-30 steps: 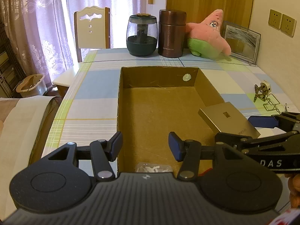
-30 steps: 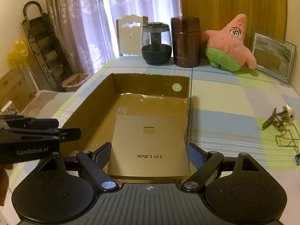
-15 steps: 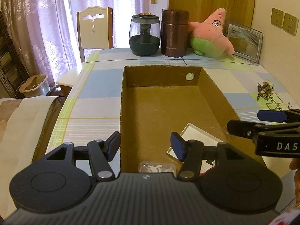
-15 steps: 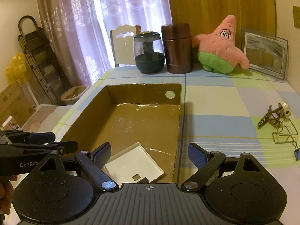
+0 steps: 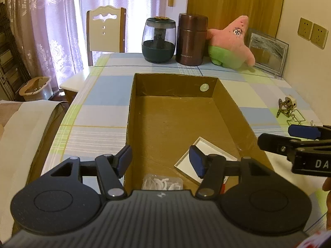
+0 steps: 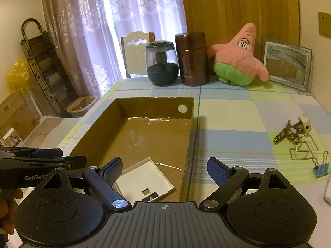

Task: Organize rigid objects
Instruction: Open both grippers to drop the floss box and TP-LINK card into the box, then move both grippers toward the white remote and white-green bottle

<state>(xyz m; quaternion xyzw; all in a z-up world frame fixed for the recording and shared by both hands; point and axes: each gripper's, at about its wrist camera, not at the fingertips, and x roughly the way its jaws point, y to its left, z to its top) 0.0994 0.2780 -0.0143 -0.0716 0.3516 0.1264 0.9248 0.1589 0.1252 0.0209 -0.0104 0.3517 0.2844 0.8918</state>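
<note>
Progress looks partial, judging by what lies in the cardboard box (image 6: 187,144) and what remains on the table (image 6: 227,119) beside it.

Starting at the left of the right wrist view, the left gripper (image 5: 161,162) hangs over the box's near left edge; its jaws have just been opening and stand apart with nothing between them. Below it, in the left wrist view, a small clear packet of white pieces (image 5: 163,184) lies on the box floor against the near wall. Next to the right, a shallow white tray-like box (image 6: 143,180) rests tilted in the near right corner of the cardboard box, open side up, touching no gripper. The far half of the box floor is bare.

Above that corner the right gripper (image 6: 164,172) is spread wide and empty, straddling the box's right wall, so the white piece counts as placed.

Further right, near the table's right edge, small things lie outside the box: a heap of brass-coloured clips with a little white block (image 6: 293,129), a wire holder (image 6: 303,150) and a blue binder clip (image 6: 320,168). These probably make up the remaining work, each calling for a narrow pinch. The jars and plush toy along the far edge seem to be bystanders, though I cannot be sure.
</note>
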